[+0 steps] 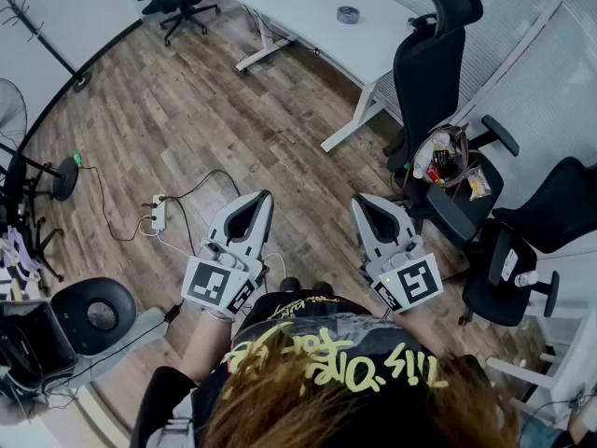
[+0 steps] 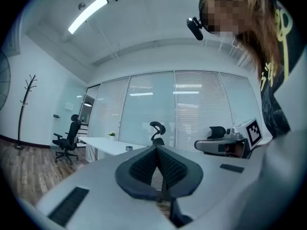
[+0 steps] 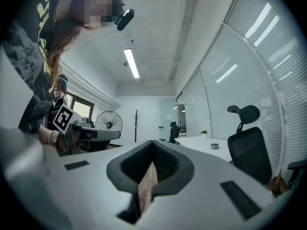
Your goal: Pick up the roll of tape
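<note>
The roll of tape [image 1: 348,14] is a small grey ring lying on the white desk [image 1: 308,7] at the far end of the room. It shows as a tiny dark spot, the tape [image 3: 214,146], on the desk in the right gripper view, and the tape [image 2: 128,148] sits likewise far off in the left gripper view. My left gripper [image 1: 264,197] and right gripper [image 1: 359,201] are held side by side over the wood floor, close to the person's body. Both are shut with nothing between the jaws. Each points level toward the desk.
A black office chair [image 1: 437,54] stands at the desk's near right corner. A second chair [image 1: 448,171] with clutter on its seat and a third [image 1: 522,259] stand at the right. A power strip [image 1: 159,213] with cables lies on the floor at the left, near a fan [image 1: 9,110].
</note>
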`<state>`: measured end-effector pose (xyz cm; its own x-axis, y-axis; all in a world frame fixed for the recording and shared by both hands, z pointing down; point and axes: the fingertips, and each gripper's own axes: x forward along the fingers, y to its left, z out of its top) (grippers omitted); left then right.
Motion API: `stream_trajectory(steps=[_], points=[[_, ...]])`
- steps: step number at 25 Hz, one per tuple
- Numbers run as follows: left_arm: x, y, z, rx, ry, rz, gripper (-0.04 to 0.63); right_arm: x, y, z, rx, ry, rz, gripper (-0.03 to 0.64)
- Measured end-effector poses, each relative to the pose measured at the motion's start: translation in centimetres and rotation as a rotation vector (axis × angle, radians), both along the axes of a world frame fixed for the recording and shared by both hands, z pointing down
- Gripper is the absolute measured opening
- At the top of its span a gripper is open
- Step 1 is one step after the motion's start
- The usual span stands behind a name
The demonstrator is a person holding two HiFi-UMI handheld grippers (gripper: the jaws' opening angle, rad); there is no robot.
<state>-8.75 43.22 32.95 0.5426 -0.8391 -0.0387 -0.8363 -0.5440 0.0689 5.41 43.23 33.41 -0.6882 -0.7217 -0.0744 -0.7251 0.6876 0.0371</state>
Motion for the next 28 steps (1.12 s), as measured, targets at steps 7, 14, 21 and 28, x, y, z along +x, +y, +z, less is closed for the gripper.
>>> stream_trajectory(steps=[7,14,21,28], points=[[-0.4,0.3,-0.1,-0.003,0.0,-0.004,-0.005,-0.5,0.3,-0.2,0.001,0.003,-0.005,0.003],[-0.7,0.2,-0.2,-0.002,0.008,0.007,-0.005,-1.1,0.4,-0.3,0.009,0.002,-0.001,0.003],[-1.6,-0.4,-0.3,-0.016,0.06,-0.039,0.083,-1.2,0.1,-0.4,0.007,-0.013,0.042,0.034],[-2.3,-0.3,-0.4,-0.012,0.066,-0.017,0.381,0.4,-0.6,-0.8,0.042,-0.035,0.197,0.278]])
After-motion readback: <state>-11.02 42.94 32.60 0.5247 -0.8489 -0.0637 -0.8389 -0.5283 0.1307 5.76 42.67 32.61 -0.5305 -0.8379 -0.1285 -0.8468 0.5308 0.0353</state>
